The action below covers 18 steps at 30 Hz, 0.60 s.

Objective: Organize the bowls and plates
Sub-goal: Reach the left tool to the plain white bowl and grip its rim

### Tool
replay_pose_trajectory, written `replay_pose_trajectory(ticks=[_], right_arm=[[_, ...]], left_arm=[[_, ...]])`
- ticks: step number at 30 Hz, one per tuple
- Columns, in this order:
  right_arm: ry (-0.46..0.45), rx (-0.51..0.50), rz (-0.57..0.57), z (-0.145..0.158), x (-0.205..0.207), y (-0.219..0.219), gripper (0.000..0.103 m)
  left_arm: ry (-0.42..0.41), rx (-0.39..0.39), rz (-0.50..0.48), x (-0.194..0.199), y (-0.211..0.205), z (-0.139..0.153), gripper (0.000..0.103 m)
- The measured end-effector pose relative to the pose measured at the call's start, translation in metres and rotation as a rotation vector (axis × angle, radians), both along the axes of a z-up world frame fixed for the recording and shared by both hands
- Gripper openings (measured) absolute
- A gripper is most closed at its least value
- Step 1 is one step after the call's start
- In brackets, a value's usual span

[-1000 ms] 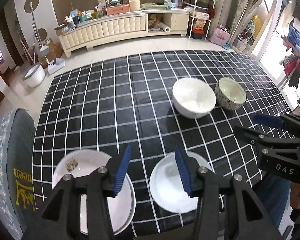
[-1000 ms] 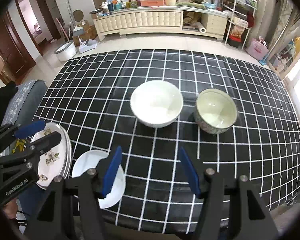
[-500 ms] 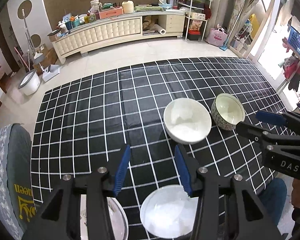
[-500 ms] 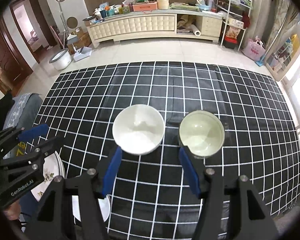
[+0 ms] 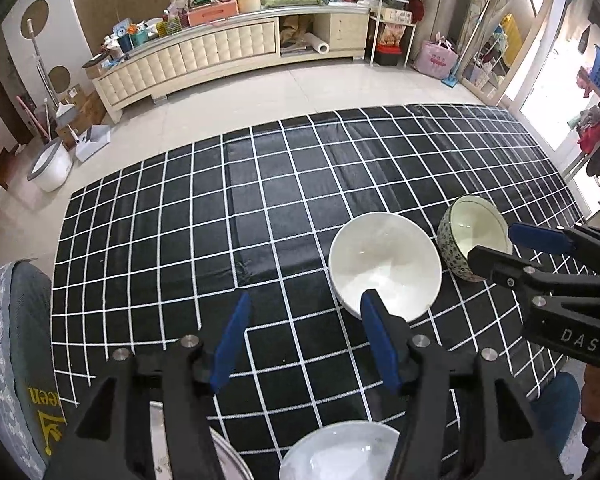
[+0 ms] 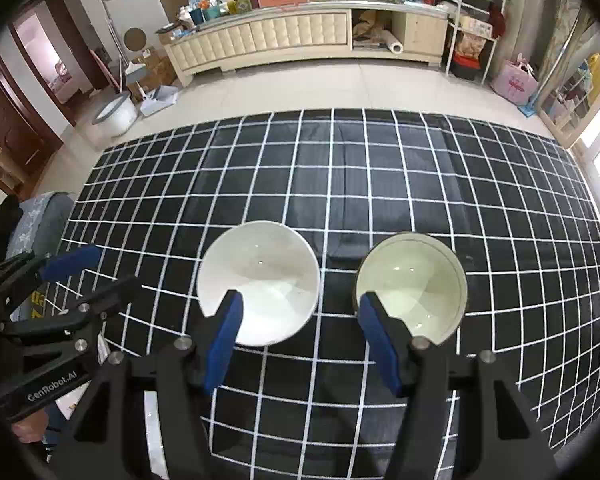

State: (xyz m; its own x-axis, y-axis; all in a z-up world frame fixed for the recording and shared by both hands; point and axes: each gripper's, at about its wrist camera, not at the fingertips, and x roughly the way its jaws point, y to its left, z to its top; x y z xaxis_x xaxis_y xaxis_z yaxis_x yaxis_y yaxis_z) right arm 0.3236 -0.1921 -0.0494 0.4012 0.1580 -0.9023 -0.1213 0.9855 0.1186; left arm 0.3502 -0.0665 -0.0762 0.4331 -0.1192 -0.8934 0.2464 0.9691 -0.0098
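So the left gripper has just been opening, nothing between its blue pads, hovering over the black desk with white grid lines. The right gripper is spread too, holding nothing. Just ahead sit a plain white ceramic bowl and a green-glazed bowl with a speckled outside, side by side, both empty. Only the left view catches a small white dish and a metal-rimmed plate at the near edge. A cluttered cream sideboard stands behind.
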Motion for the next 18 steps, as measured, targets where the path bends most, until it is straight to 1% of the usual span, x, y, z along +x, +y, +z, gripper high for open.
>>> replay_pose_trajectory(ticks=[9,15,18], right_arm=[[0.026,-0.026,0.018,-0.022,0.012,-0.003,0.065],[0.036,-0.047,0.046,-0.034,0.019,0.000,0.065],[0.042,-0.039,0.054,-0.039,0.022,0.001,0.065]], left_arm=[[0.064,-0.009,-0.004,0.021,-0.006,-0.032,0.055],[0.079,0.020,-0.028,0.029,-0.008,-0.044,0.055],[0.079,0.034,-0.044,0.032,-0.010,-0.050,0.055]])
